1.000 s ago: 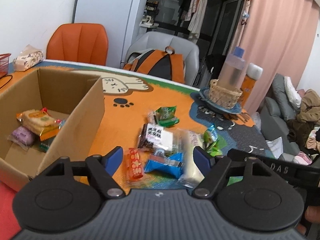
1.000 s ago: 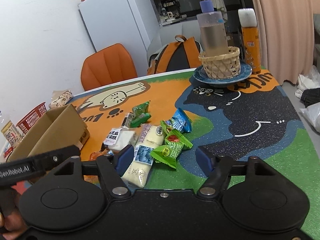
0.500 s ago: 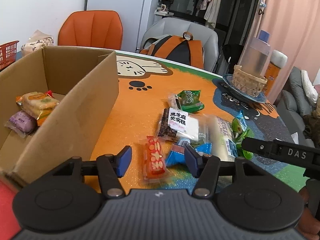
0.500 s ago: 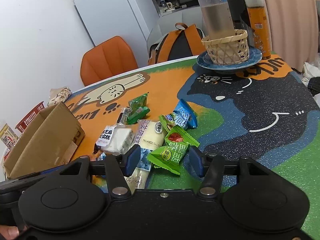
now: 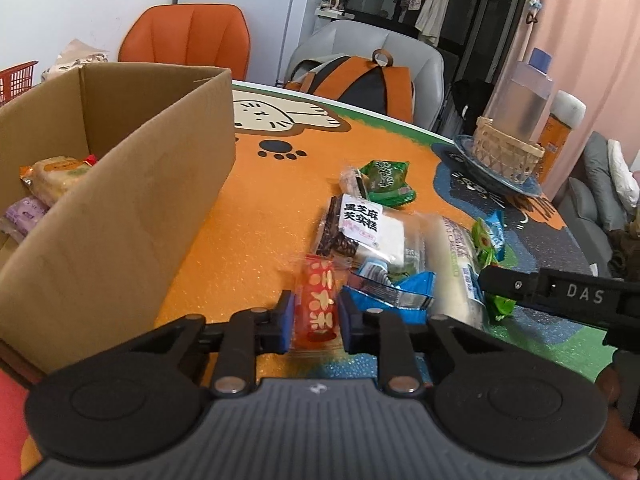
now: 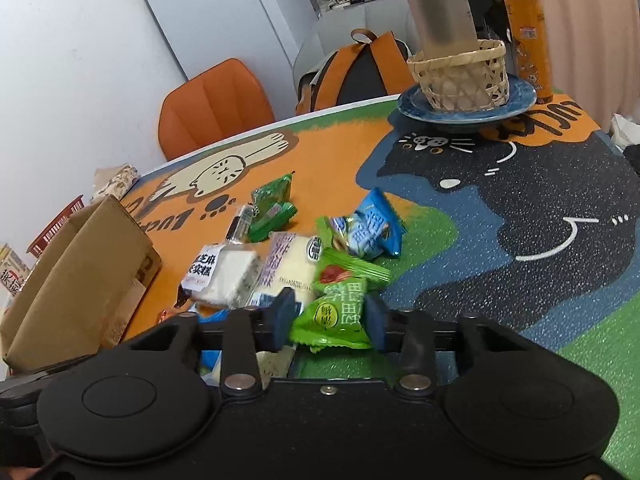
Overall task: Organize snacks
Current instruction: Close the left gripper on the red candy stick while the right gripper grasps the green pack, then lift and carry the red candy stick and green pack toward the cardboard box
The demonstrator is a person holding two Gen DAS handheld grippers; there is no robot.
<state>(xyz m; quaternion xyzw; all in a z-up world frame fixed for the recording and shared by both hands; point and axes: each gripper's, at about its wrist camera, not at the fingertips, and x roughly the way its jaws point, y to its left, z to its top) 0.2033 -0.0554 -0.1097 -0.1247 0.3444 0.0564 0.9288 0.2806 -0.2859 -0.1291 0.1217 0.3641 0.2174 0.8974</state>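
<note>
The left gripper [image 5: 314, 316] is closed on the red snack packet [image 5: 319, 303], the blue pads pressed against its two long sides near the packet's near end. The right gripper [image 6: 328, 318] is set around the green snack packet [image 6: 334, 316], with the pads touching or almost touching its edges; a firm hold cannot be confirmed. Both packets lie at the near edge of the snack pile [image 5: 384, 240] on the table mat [image 5: 260, 216].

The cardboard box [image 5: 132, 216] stands at about 10 o'clock from the left gripper, and a few snacks are already seen inside it. The step in hand is judged to be the lift and carry into the box.

The red packet is best raised straight up before being swung toward 10 o'clock, so that the blue wrapper [image 5: 394, 288] at 3 o'clock, lying just beside it, is not dragged along. The box's near wall should be cleared with height to spare. The green packet's crinkled film may slip, so the squeeze should be completed before any lift.
</note>
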